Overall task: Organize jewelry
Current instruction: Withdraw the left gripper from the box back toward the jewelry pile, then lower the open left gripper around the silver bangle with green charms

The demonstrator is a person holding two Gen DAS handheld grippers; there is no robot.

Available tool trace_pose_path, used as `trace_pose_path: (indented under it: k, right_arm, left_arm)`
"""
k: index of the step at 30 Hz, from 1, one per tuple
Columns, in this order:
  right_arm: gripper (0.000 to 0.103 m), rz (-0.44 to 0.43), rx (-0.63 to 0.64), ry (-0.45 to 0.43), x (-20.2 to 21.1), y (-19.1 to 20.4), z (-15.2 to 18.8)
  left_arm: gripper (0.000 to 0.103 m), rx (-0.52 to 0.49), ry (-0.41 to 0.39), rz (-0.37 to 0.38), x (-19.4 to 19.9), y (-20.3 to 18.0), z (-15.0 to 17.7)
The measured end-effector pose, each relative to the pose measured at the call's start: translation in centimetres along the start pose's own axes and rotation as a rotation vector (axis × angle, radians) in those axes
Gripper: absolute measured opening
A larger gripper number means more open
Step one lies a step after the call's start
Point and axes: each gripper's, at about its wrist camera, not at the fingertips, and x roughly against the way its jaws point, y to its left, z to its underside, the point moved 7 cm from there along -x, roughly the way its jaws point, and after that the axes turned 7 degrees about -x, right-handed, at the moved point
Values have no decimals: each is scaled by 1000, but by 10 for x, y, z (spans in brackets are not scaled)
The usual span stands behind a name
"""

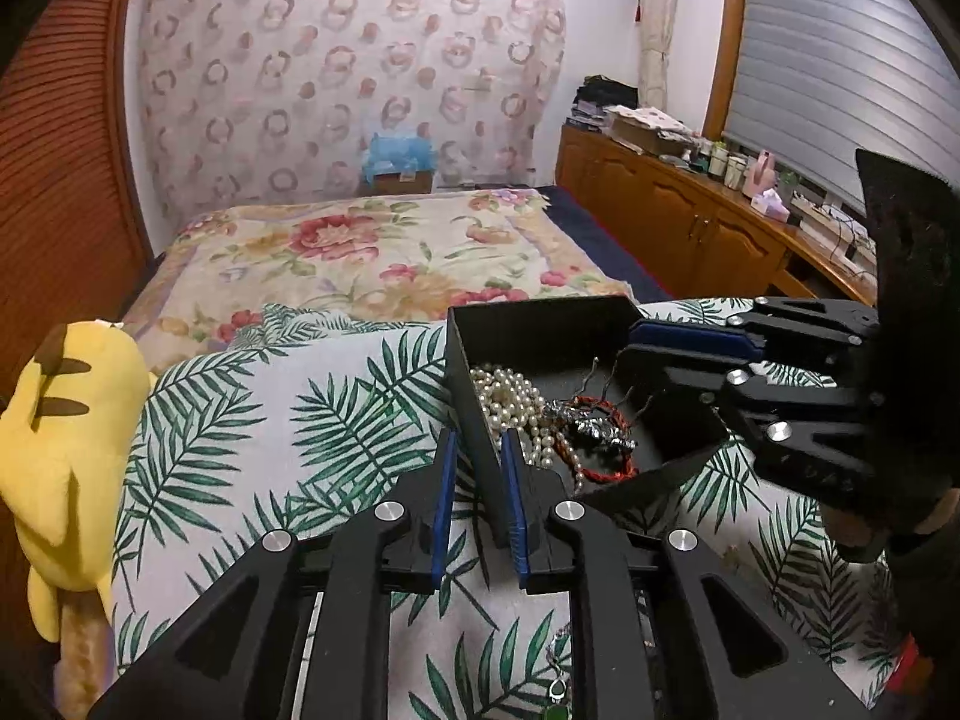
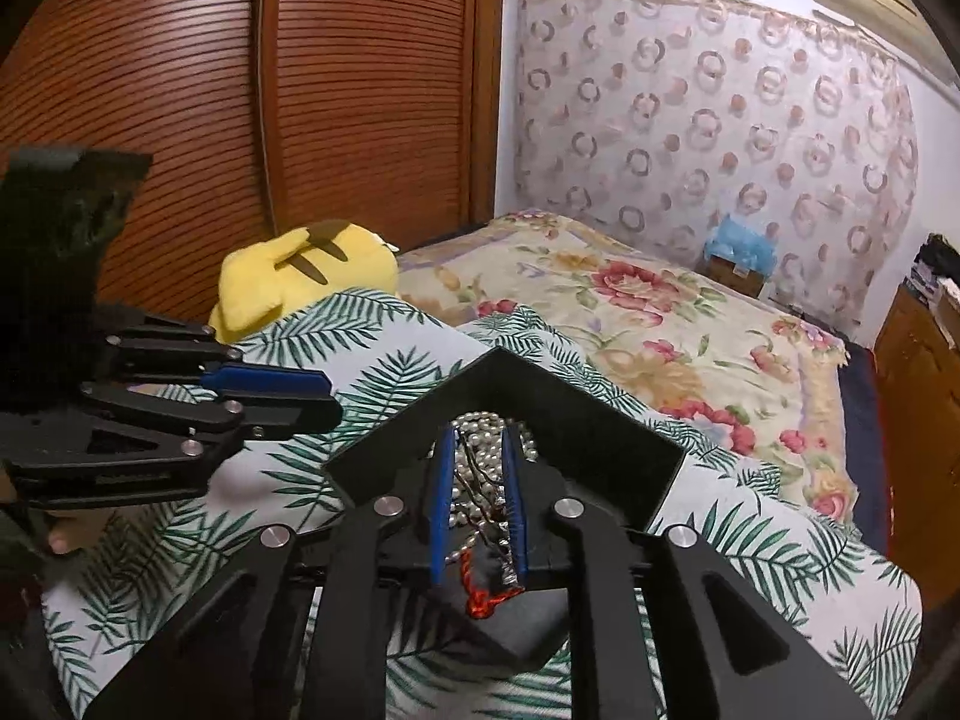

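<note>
A black open box [image 1: 474, 360] sits on the palm-leaf cloth and holds a pearl necklace [image 1: 510, 402], a red braided bracelet [image 1: 600, 468] and a silver piece [image 1: 594, 426]. My left gripper [image 1: 477, 450] straddles the box's near left wall, one finger on each side, touching it. My right gripper [image 1: 630, 342] reaches in from the right over the box. In the right wrist view the right gripper [image 2: 477, 456] is partly open above the pearls [image 2: 480, 450] and red cord [image 2: 480, 600], holding nothing. The left gripper [image 2: 324, 396] shows at the box's [image 2: 600, 420] left.
A yellow plush toy [image 1: 66, 438] lies at the left edge of the cloth. A green pendant [image 1: 558, 690] lies on the cloth under my left gripper. A floral bed [image 1: 384, 252] is behind, a wooden cabinet [image 1: 690, 222] to the right, a slatted wardrobe [image 2: 240, 90] to the left.
</note>
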Motion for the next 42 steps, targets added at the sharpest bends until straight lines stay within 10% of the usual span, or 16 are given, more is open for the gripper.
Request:
trace_pose_path:
  k: [21, 42]
  right_arm:
    - [18, 58, -111, 17, 48, -12, 45]
    - [27, 110, -195, 143, 55, 1, 131]
  left_arm:
    - [26, -21, 29, 14, 23, -21, 39]
    - [63, -89, 68, 96, 40, -66, 84]
